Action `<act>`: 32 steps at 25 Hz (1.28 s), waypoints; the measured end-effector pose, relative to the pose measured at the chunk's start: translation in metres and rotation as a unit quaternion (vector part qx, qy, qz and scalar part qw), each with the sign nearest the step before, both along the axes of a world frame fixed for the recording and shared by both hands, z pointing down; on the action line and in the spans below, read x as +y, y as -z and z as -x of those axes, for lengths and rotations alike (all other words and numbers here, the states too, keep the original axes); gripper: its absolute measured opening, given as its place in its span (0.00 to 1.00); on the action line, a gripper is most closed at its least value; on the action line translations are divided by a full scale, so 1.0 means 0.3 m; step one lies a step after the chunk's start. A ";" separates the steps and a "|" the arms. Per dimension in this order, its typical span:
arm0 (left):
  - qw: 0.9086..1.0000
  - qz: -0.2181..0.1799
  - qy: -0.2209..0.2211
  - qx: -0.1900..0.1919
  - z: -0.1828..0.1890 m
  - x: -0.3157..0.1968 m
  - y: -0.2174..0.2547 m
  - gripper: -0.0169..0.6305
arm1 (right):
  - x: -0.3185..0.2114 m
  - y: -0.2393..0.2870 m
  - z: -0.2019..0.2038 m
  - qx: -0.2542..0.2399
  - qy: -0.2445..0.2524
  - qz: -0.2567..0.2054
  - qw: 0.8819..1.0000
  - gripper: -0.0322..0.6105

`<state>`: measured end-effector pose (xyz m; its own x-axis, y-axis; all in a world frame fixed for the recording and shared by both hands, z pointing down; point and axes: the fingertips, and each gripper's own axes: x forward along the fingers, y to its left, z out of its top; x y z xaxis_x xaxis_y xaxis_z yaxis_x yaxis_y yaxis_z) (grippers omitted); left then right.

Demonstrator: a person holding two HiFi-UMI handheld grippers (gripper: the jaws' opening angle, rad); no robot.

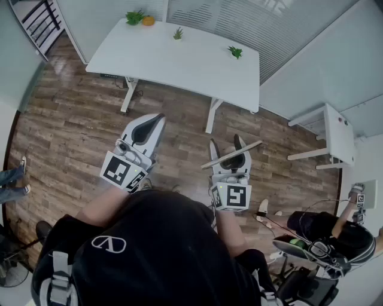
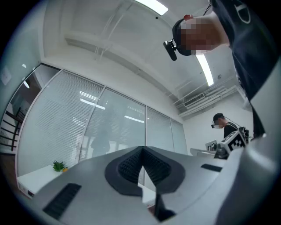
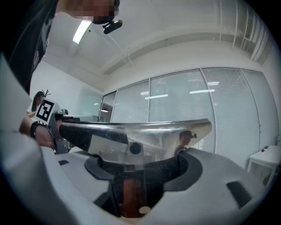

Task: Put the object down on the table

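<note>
My right gripper [image 1: 226, 144] is shut on a shiny flat metal tool [image 1: 231, 154] with a brown handle. The tool lies crosswise over the jaws, edge-on in the head view. In the right gripper view the metal blade [image 3: 145, 130] spans the frame above the jaws, and the brown handle sits between the pads of the right gripper [image 3: 141, 169]. My left gripper [image 1: 154, 124] is shut and holds nothing; its dark pads meet in the left gripper view [image 2: 142, 153]. Both grippers hang over the wooden floor, short of the long white table [image 1: 179, 63].
Small green plants [image 1: 134, 17] [image 1: 236, 52] and an orange fruit [image 1: 148, 21] stand along the table's far edge. A smaller white table [image 1: 335, 134] is at the right. A person [image 1: 335, 230] sits at lower right. Stairs [image 1: 36, 21] rise at upper left.
</note>
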<state>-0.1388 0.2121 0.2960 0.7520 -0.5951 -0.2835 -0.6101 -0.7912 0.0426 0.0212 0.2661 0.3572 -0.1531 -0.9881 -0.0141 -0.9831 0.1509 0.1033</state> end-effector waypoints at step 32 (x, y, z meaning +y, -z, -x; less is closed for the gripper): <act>0.999 -0.025 0.021 -0.021 -0.175 -0.044 -0.041 0.03 | -0.069 -0.053 -0.130 -0.011 0.006 -0.013 1.000 0.51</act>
